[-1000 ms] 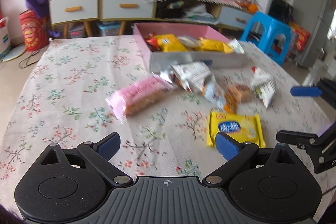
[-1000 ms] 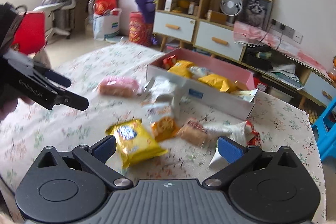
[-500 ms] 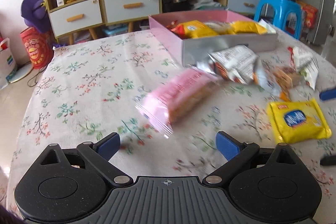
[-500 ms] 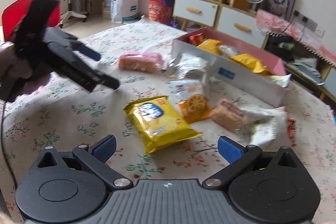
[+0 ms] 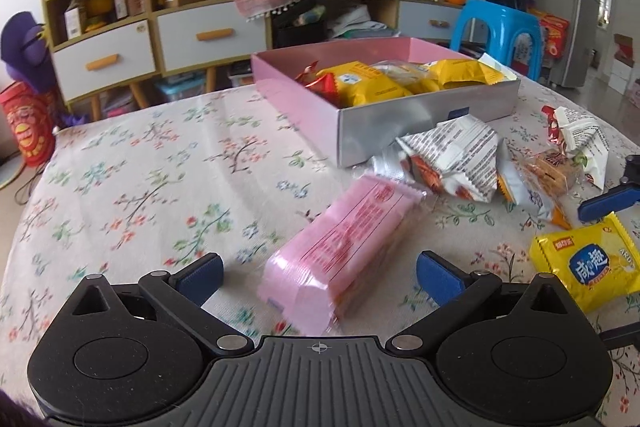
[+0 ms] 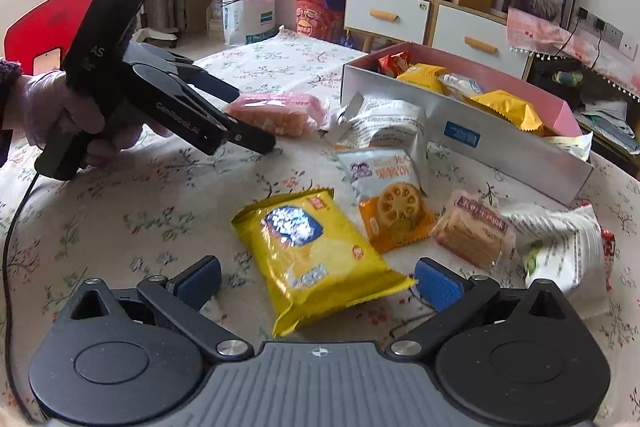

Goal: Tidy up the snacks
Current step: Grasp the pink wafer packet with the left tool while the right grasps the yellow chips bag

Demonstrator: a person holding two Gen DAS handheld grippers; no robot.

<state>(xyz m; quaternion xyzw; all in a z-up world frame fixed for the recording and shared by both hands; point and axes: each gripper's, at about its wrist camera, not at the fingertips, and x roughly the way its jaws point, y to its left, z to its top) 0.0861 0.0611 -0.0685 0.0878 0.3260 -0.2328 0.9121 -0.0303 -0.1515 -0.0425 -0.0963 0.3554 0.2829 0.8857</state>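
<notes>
My left gripper (image 5: pixel 318 277) is open, its pads on either side of the near end of a pink snack pack (image 5: pixel 340 251) lying on the flowered table. That pack also shows in the right wrist view (image 6: pixel 276 113). My right gripper (image 6: pixel 318 281) is open around the near part of a yellow cracker pack (image 6: pixel 312 253), which also shows in the left wrist view (image 5: pixel 592 267). A pink and silver box (image 5: pixel 420 119) holds several yellow and red snack packs.
Loose packs lie before the box: a white printed bag (image 6: pixel 384 125), an orange-white biscuit pack (image 6: pixel 390 199), a clear cracker pack (image 6: pixel 474 227) and a white-red bag (image 6: pixel 560 247). Cabinets, a fan and a blue stool (image 5: pixel 496 27) stand beyond the table.
Both grippers have moved forward and down. The left one has closed in on the pink pack, the right one on the yellow pack. Both stay open.
</notes>
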